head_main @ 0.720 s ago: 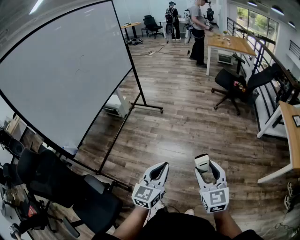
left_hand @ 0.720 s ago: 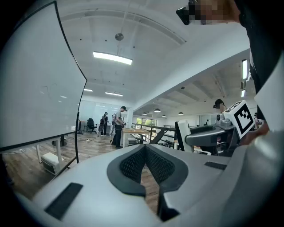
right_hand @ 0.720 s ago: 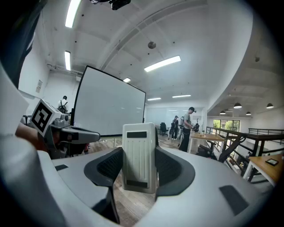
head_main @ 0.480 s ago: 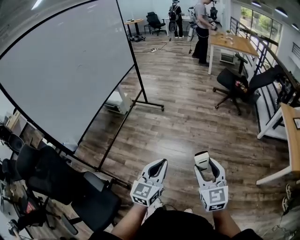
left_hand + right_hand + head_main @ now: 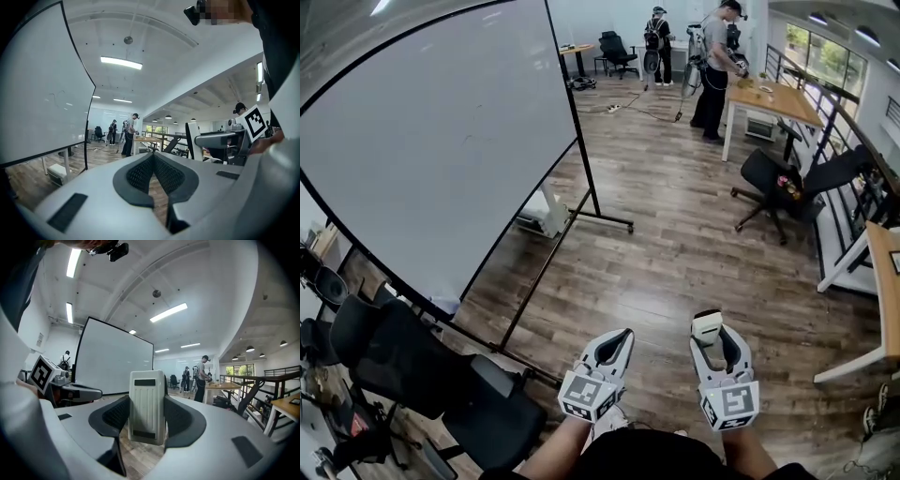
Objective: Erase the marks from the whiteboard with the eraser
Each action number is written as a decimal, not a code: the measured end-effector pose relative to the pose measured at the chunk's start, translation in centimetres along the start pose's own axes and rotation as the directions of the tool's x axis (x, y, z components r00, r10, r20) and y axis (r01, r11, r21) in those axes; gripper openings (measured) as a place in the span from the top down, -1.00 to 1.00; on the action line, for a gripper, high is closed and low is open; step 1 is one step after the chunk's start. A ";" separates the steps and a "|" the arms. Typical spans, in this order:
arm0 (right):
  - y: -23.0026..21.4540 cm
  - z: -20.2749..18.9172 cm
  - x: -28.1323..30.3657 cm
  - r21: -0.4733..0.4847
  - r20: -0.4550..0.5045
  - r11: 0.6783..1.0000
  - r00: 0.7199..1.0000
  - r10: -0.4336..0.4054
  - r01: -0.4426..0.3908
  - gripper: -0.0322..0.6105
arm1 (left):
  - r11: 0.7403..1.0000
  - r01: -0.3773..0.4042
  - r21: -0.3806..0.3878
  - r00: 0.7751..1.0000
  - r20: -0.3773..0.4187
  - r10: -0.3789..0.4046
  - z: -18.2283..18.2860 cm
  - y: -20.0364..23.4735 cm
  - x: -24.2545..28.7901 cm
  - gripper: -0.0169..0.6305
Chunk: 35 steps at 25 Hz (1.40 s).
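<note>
A large whiteboard [image 5: 441, 141] on a black wheeled stand fills the left of the head view, with a faint mark [image 5: 469, 137] near its middle. It also shows in the left gripper view, whiteboard [image 5: 37, 93], and in the right gripper view, whiteboard [image 5: 115, 364]. My right gripper [image 5: 709, 328] is shut on a white ribbed eraser [image 5: 147, 406], held low in front of me, well away from the board. My left gripper [image 5: 623, 335] is beside it, shut, its pads [image 5: 140, 173] touching with nothing between them.
A black office chair [image 5: 431, 384] stands at lower left by the board's stand. Another black chair [image 5: 778, 187] and wooden desks [image 5: 769, 94] are at the right. Two people [image 5: 717, 61] stand at the far end. The floor is wood planks [image 5: 656, 253].
The view has shifted slightly, so the board and room sit a little further right and lower in the frame. Both grippers keep their places and states.
</note>
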State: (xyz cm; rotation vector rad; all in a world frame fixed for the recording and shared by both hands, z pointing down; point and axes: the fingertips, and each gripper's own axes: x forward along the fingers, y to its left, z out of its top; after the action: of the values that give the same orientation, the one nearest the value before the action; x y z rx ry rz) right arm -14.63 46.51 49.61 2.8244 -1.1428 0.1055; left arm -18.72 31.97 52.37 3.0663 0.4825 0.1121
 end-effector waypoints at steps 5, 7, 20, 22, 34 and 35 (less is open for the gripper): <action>2.4 0.9 4.2 0.027 0.027 1.000 1.000 -0.004 0.003 0.12 | 1.000 -0.002 0.009 1.000 0.013 0.002 0.5 5.2 -0.7 0.89; 3.8 1.6 6.0 0.015 0.037 1.000 0.999 -0.006 0.005 0.12 | 1.000 0.008 0.016 1.000 0.019 -0.009 0.8 7.4 -1.2 0.89; 9.6 1.8 13.7 -0.021 0.010 0.999 0.999 0.047 -0.047 0.12 | 0.997 -0.076 0.009 0.996 0.048 0.076 1.3 17.2 -3.3 0.89; 10.1 1.8 15.2 -0.023 0.011 0.997 0.998 0.068 -0.068 0.12 | 0.995 -0.095 0.006 0.995 0.045 0.095 1.2 18.4 -3.3 0.89; 6.2 3.6 26.9 -0.046 0.035 0.989 0.990 0.140 -0.138 0.11 | 0.977 -0.207 -0.051 0.978 0.009 0.208 1.3 27.4 4.4 0.89; 5.2 3.9 28.0 -0.042 0.038 0.990 0.990 0.137 -0.135 0.12 | 0.978 -0.204 -0.046 0.979 0.010 0.204 1.6 28.0 5.5 0.89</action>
State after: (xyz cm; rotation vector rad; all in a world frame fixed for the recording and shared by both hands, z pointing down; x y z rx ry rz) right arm 1.99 23.03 48.80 2.7249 -1.3304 0.0340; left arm -4.80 7.01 52.42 3.0616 0.1604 0.1036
